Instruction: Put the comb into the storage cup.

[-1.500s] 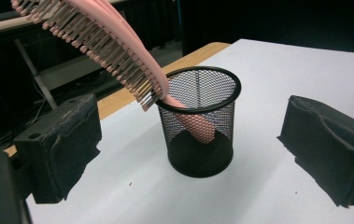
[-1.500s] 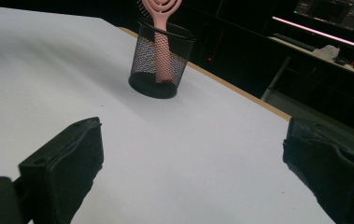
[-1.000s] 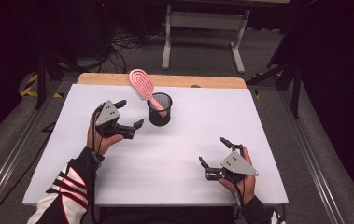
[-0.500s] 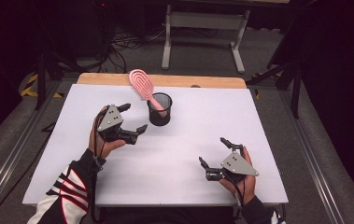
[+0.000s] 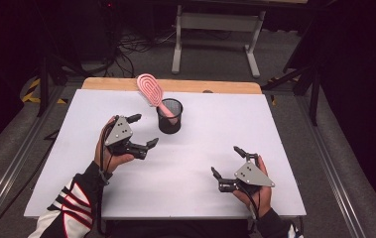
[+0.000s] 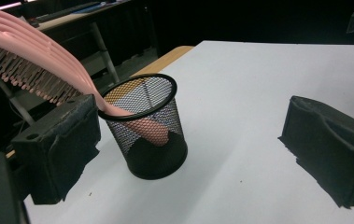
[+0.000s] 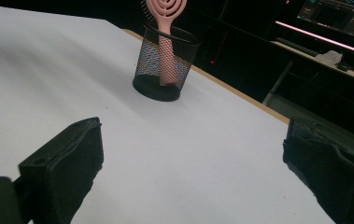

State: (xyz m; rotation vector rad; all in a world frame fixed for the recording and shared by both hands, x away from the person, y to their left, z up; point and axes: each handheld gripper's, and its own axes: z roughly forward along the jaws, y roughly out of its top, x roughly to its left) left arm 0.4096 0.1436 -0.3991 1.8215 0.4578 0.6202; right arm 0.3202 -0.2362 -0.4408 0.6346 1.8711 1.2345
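White and matte, the desk top spreads across the middle of the high view, with a strip of bare pale wood along its far edge. Grey carpeted floor borders it on the left, crossed by a metal rail and a patch of yellow-and-black tape near the far corner. Just inside that side, the left claw hovers over the desk in a hand with a striped sleeve, its jaws spread wide apart with nothing between them. Just beside it, toward the far edge, stands a black mesh cup, upright on the desk. A pink hairbrush sits handle-down in the cup, its head leaning out over the rim toward the far left. Behind the desk, a pale metal frame stands on the floor among dark cables. Farther right and nearer the person, the right claw rests low at the desk's near edge, jaws likewise apart and empty, well apart from the cup. The room beyond is dark.
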